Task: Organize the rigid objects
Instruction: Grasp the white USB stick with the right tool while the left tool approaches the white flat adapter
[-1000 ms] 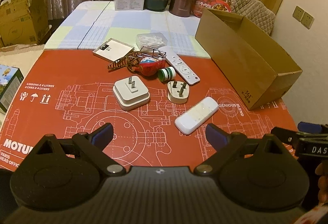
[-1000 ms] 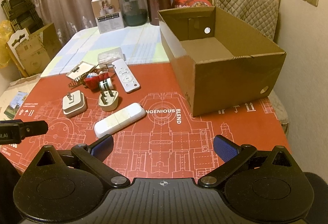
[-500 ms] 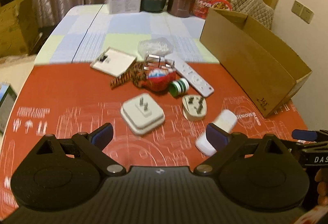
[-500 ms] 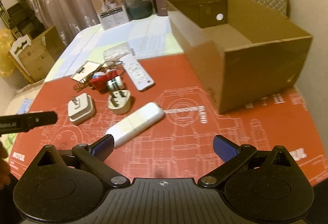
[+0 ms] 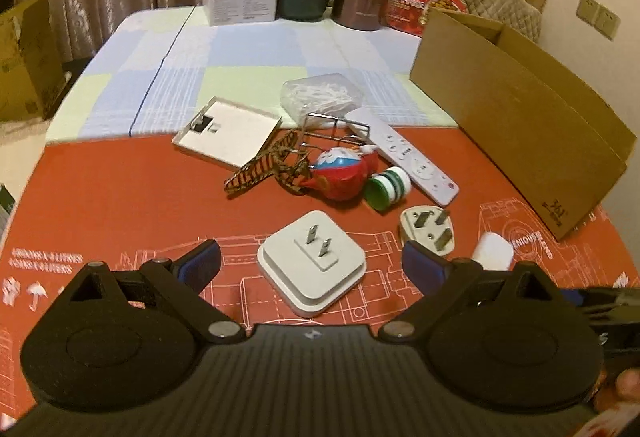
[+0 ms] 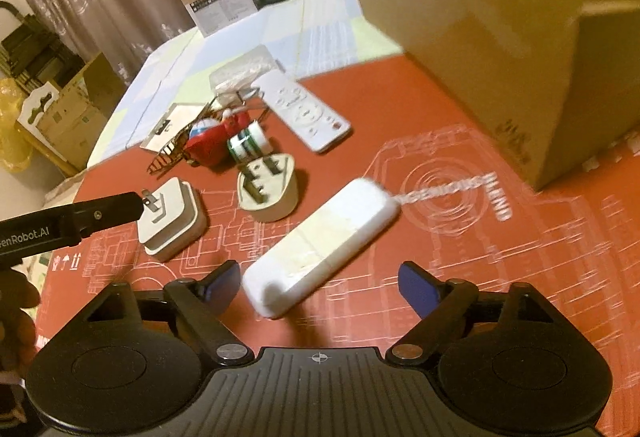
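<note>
Now left gripper (image 5: 311, 260) hovering, fingers spread wide, straddling square white adapter (image 5: 311, 261) on red surface (image 5: 120, 197); nothing gripped. Advising: lower squarely, close on flat sides, avoid prongs. Right gripper (image 6: 318, 283) also spread, nearing long white block (image 6: 320, 245); grip across narrow width. Cardboard box (image 6: 520, 57) standing right; interior hidden in both views. Left view showing block only partly, behind its own finger.

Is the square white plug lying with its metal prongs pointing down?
No, the square white plug lies on the red mat with both prongs sticking up.
</note>
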A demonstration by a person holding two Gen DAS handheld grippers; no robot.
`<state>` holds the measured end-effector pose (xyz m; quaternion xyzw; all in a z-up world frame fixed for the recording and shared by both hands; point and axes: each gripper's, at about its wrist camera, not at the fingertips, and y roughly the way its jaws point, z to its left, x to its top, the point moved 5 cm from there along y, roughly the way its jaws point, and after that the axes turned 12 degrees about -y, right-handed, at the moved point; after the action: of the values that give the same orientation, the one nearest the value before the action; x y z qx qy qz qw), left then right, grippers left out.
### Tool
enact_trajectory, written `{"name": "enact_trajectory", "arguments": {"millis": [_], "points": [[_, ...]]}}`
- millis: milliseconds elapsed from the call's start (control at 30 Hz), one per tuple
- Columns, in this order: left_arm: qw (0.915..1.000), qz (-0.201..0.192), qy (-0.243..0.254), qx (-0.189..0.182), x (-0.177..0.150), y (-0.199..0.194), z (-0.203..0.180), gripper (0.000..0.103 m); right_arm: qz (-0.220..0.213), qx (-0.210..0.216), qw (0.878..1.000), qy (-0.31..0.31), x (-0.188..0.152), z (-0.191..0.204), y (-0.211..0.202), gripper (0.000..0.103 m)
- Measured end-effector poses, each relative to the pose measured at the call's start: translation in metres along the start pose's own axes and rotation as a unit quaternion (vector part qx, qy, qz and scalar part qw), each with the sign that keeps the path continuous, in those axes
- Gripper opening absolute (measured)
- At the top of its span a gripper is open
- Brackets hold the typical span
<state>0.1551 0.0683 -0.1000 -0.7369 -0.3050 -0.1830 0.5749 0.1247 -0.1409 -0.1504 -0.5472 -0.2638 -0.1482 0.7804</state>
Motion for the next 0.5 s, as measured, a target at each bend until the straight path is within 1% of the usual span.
{"name": "enact_trajectory", "arguments": {"millis": [67,133,300,433,467,500], "points": [[0.9999,0.002,-0.012,-0.009,-0.003,0.004,0.004,0.095,-0.010,-0.013,1.000,-0.005,0.002,0.003,0.005,0.081],[0.9998,0.002,-0.018,-0.009,-0.004,0.007,0.006,0.095,-0.021,-0.025,0.999,-0.009,0.007,0.005,0.011,0.080],[0.9994,-0.002,-0.030,-0.015,-0.004,0.010,0.008,0.095,-0.027,-0.048,0.998,-0.035,0.020,0.017,0.028,0.081],[0.9994,-0.004,-0.033,-0.012,-0.004,0.012,0.010,0.095,-0.020,-0.070,0.991,-0.116,0.019,0.031,0.042,0.080],[0.9994,-0.003,-0.034,-0.011,-0.005,0.013,0.011,0.095,-0.018,-0.074,0.987,-0.138,0.015,0.033,0.043,0.078],[0.9994,-0.001,-0.034,-0.010,-0.005,0.014,0.011,0.095,-0.018,-0.078,0.984,-0.157,0.012,0.033,0.042,0.071]]}}
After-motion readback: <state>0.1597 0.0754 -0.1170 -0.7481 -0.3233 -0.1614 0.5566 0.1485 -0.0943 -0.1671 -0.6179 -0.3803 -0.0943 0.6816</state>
